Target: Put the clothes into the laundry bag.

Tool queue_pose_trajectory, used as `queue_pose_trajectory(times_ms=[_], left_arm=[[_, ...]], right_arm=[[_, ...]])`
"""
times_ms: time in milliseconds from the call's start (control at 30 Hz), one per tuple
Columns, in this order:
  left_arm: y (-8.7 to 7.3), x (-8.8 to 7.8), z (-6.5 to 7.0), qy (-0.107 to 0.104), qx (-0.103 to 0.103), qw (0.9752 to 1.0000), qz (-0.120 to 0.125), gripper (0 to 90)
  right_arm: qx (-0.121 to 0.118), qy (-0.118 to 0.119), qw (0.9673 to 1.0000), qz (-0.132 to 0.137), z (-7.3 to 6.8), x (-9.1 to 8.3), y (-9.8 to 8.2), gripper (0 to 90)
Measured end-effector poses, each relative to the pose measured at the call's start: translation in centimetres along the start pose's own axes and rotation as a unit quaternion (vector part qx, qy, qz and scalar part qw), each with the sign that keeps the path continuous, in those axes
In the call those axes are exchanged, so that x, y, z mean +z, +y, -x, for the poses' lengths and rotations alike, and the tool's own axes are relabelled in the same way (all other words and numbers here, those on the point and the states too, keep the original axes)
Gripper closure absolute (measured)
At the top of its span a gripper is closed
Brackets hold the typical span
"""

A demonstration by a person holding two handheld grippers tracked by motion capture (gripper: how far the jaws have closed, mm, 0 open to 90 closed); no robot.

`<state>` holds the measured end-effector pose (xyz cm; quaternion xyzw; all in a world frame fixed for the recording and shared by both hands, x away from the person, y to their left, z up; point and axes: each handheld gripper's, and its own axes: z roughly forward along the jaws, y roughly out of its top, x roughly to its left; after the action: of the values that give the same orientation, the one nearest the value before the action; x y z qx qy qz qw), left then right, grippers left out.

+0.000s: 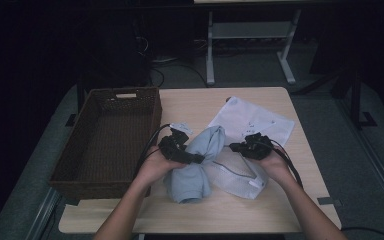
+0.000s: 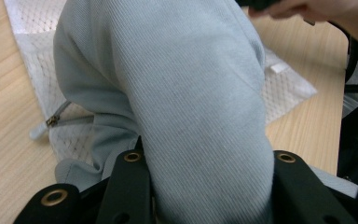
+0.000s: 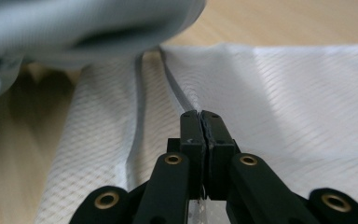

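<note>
Wooden table [image 1: 260, 205] first: it carries everything, with a dark woven basket [image 1: 152, 125] standing on its left half, and what I see of its inside holds nothing. At the middle lies a white mesh laundry bag [image 1: 240, 175], flat on the table, its zipper edge facing me; a second white sheet or bag [image 1: 252, 120] lies farther back toward the right. Over the mesh bag's left part sits a bunched pale blue garment [image 1: 200, 165], not yet inside the bag. My left gripper [image 1: 186, 156] is clamped around that garment's bunched middle, the cloth bulging between the two jaws in the left gripper view [image 2: 200, 116], so I can carry the whole bundle as one piece. My right gripper [image 1: 236, 147] has its jaws pressed together on the thin edge of the mesh bag beside the zipper seam [image 3: 172, 88]; I judge that pinch is meant to lift the upper layer and open a mouth for the garment. A small zipper pull [image 2: 51, 122] lies on the table near the bag's edge.
</note>
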<state>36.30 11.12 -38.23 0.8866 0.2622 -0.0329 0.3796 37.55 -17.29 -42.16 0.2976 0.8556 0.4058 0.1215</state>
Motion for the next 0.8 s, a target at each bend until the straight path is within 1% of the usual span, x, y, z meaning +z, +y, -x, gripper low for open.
queue_pose_trajectory(times_ms=[67,100,167,233,333,467,567,800], left_arm=[[0.0,0.0,0.0,0.000,0.001,1.0000,-0.001,64.0],[0.0,0.0,0.1,-0.001,0.002,1.0000,-0.001,64.0],[0.0,-0.1,0.1,-0.003,0.000,1.0000,0.001,64.0],[0.0,-0.1,0.1,-0.006,0.001,1.0000,0.004,64.0],[0.1,-0.2,0.3,-0.013,0.001,0.9999,0.007,64.0],[0.3,-0.1,0.7,-0.018,0.009,0.9998,0.005,64.1],[0.4,0.3,1.1,-0.024,0.014,0.9996,0.001,64.1],[0.8,1.8,2.3,-0.038,0.038,0.9983,-0.023,64.1]], right_arm=[[0.003,-0.003,0.9999,0.013,0.2,-0.4,0.5,87.6],[0.010,0.000,0.9998,0.016,0.3,-0.6,0.8,87.6],[0.008,-0.005,0.9997,0.021,0.5,-0.8,1.4,87.6],[0.010,-0.004,0.9994,0.032,0.6,-1.1,1.9,87.6],[0.011,-0.006,0.9993,0.036,0.9,-1.4,2.4,87.6],[0.020,-0.007,0.9988,0.044,1.2,-1.8,2.5,87.6],[0.020,-0.007,0.9988,0.044,1.3,-1.8,2.5,87.6],[0.025,-0.008,0.9987,0.044,1.5,-2.0,2.4,87.7]])
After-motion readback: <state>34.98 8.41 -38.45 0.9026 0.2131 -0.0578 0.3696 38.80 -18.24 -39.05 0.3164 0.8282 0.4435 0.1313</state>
